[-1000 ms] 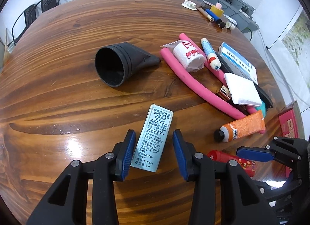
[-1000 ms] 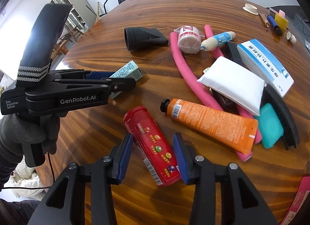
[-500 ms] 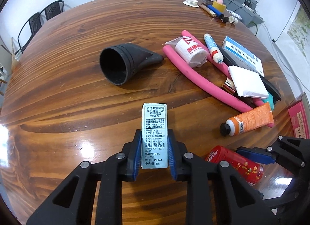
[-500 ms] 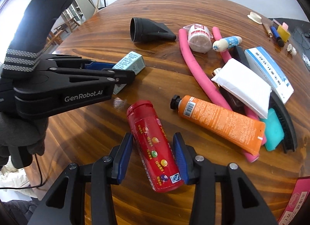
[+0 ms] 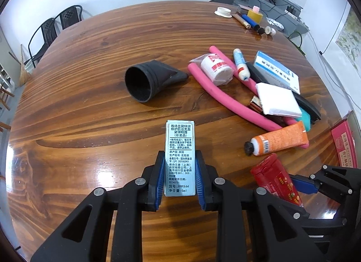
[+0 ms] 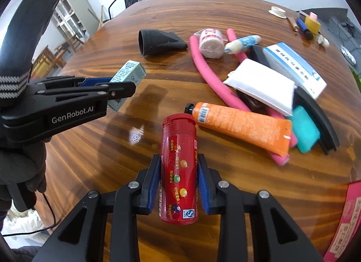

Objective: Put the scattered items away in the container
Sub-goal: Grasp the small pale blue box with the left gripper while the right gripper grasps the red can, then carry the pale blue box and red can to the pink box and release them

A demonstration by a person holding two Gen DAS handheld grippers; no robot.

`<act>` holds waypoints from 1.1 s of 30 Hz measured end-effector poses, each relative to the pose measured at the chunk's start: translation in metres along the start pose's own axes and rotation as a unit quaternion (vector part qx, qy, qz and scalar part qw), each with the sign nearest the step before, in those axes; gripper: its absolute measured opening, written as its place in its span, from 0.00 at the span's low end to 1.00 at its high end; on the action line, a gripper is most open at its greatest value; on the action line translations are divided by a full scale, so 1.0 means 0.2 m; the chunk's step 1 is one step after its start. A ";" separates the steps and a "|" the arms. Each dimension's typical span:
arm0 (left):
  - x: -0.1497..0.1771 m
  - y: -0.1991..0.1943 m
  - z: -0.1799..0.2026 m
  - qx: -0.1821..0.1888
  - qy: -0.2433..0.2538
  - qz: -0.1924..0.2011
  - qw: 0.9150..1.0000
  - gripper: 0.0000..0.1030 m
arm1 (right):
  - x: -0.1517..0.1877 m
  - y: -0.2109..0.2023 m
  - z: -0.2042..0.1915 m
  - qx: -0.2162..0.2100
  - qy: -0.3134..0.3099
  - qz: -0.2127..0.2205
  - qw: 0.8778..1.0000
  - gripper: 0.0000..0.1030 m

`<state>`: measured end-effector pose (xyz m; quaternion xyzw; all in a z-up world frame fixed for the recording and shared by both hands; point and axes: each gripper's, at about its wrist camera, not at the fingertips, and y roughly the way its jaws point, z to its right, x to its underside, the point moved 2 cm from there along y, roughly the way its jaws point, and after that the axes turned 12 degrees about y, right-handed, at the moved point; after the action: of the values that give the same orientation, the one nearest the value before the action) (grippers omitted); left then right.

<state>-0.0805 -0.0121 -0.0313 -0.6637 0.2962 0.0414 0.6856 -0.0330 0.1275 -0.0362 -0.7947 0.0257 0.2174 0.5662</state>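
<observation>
My left gripper [image 5: 179,179] is shut on a small pale blue box [image 5: 179,156] with Chinese print and holds it above the wooden table [image 5: 90,95]. The box also shows in the right wrist view [image 6: 128,77], lifted off the wood. My right gripper [image 6: 179,183] is shut on a red bottle [image 6: 179,167], which also shows in the left wrist view [image 5: 277,178]. A red container [image 5: 344,147] sits at the right table edge, also in the right wrist view [image 6: 345,221].
A black funnel-shaped nozzle [image 5: 153,81] lies mid-table. To the right is a pile: pink foam tubes [image 5: 227,99], a bandage roll [image 5: 216,70], an orange tube [image 5: 279,140], a white packet [image 5: 277,99], a blue-white box [image 5: 277,72]. Small items [image 5: 250,20] lie at the far edge.
My left gripper closed on the pale blue box and lifted it. My right gripper closed on the red bottle, which turned to lie along the fingers.
</observation>
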 end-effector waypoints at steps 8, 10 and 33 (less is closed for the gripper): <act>-0.03 -0.09 0.13 0.003 0.010 0.017 1.000 0.26 | 0.04 -0.12 0.09 -0.003 0.019 0.022 1.000 0.33; -0.04 -0.11 0.17 0.006 0.014 0.019 1.000 0.26 | 0.06 -0.16 0.12 -0.004 0.027 0.029 0.999 0.33; -0.22 -0.30 1.16 0.121 0.115 0.065 0.984 0.26 | 0.41 -0.92 1.06 0.063 0.224 0.149 0.961 0.33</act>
<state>-0.0086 0.2121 0.0293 -0.5556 0.4187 -0.0267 0.7178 0.0274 0.4039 0.0406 -0.7732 0.2834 0.1140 0.5558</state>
